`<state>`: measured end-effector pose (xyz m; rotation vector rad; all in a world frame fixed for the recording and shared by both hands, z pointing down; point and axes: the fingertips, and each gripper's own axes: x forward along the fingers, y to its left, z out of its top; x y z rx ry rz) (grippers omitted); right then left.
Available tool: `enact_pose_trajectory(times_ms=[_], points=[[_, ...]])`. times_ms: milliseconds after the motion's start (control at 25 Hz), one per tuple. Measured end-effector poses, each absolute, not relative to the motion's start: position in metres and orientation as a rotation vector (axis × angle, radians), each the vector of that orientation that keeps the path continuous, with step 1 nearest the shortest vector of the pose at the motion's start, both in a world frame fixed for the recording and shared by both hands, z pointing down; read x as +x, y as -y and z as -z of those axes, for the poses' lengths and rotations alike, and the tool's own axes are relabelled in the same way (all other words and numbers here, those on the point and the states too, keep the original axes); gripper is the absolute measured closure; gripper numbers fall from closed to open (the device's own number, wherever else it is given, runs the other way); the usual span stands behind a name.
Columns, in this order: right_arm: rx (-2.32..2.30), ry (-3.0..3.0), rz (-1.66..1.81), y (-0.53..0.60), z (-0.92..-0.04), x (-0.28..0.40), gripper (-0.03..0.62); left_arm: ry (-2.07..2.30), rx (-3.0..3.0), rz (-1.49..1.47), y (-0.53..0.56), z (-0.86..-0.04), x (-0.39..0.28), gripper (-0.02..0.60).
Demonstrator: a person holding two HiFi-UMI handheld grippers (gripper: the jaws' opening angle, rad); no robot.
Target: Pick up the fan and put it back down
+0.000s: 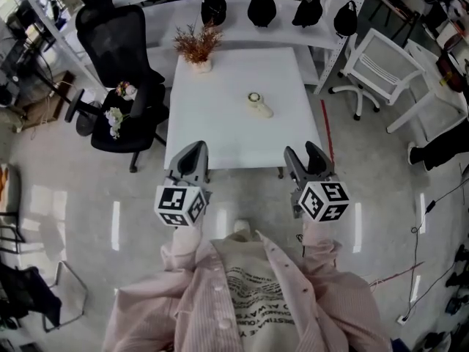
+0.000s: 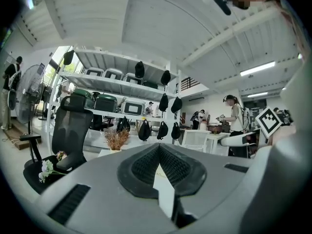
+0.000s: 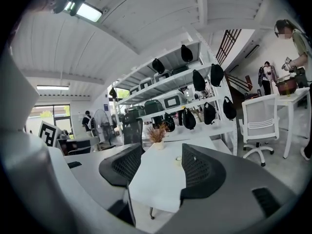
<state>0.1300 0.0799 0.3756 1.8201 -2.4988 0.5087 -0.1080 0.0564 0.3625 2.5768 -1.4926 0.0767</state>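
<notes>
Small fan (image 1: 258, 103) on white table (image 1: 220, 123)

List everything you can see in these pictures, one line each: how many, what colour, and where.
Table: one, white, ahead of the person.
Fan: one, white, lying on the table, right of centre.
Dried plant: one, brown, pale pot, table's far edge.
Office chair: one, black, left of the table.
Flowers: small bunch, mostly white, on the office chair's seat.
White chair: one, right of the table.
Bags: four, black, hanging on the shelf behind the table.
Left gripper: one, grey, jaws shut, empty, at the table's near edge.
Right gripper: one, grey, jaws apart, empty, at the table's near edge.
</notes>
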Motion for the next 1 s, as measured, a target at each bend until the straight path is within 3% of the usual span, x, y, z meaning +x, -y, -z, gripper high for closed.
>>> enact_pose_trajectory(times_ms=[1000], points=[[1.726,2.422,-0.615,0.057,-0.429,0.120,0.365,1.420,2.441,-0.189,0.060,-0.424,-0.109,0.580]])
